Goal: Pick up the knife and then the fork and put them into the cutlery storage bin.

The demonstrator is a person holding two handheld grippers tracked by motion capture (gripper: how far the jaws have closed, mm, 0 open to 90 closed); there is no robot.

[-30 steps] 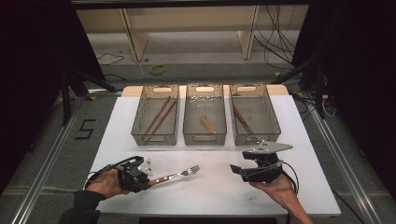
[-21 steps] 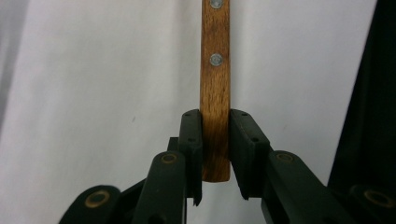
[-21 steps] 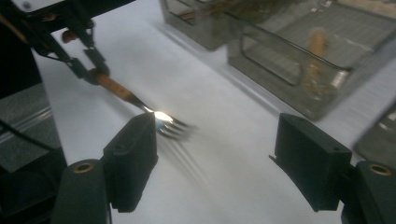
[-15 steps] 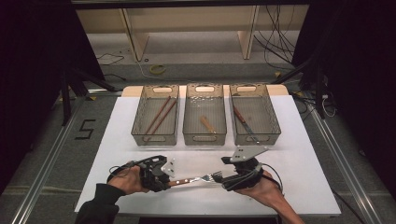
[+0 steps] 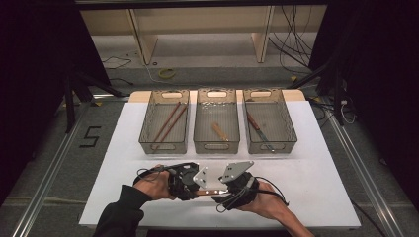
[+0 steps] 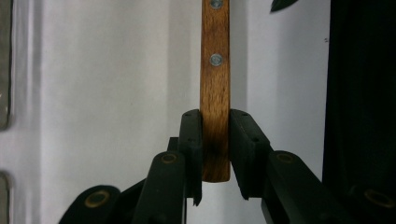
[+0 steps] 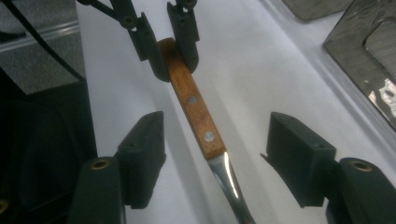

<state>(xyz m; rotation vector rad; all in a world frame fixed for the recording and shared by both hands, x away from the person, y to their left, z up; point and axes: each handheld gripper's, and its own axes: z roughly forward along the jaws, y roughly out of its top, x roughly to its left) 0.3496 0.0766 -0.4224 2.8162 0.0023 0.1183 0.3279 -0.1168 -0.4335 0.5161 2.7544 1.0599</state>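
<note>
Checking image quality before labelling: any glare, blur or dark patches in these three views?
High view: dim and soft, black at both sides, white table evenly lit. Left gripper view: wooden handle sharp, right edge black. Right gripper view: glare streak on the metal shank, near jaws slightly soft, left corner dark.

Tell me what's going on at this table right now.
A person is passing a wooden-handled fork from one handheld gripper to the other above a white table. The left gripper is clamped on the end of the handle. The right gripper straddles the handle near the metal neck; its jaws have just been closing but are not yet touching it. Farther back sit three mesh bins: chopsticks in the left one, a knife in the right.
</note>
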